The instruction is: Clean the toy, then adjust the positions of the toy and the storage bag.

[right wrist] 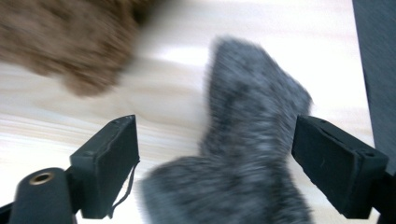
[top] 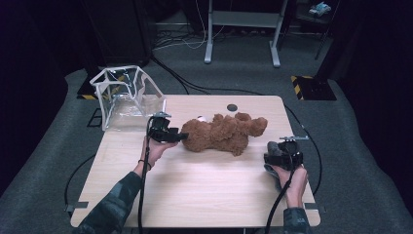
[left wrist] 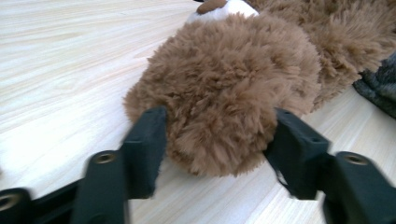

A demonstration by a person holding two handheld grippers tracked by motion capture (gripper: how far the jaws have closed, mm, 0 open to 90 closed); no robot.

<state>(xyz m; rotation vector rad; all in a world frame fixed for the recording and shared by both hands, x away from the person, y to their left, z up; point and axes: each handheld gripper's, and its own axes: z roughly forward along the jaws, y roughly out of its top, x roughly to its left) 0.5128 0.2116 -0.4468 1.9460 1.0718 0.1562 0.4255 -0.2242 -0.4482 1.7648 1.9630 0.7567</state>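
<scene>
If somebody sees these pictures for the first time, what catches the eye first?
A fluffy brown teddy bear lies in the middle of the wooden table, with the left tool at one furry end, jaws open around it. A clear plastic bag stands at the far left corner, and a grey fuzzy sock lies between the right tool's open jaws.

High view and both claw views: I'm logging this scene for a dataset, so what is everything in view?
Plush bear: one, brown, lying mid-table.
Furry grey item: one, grey, on the table between the right claw's open jaws.
Clear bag: one, transparent with white edging, table's far left corner.
Table: one, light wood.
Round dark spot: one, far edge of the table.
Left claw: one, black, jaws standing either side of the bear's end.
Right claw: one, black, near the table's right edge.
</scene>
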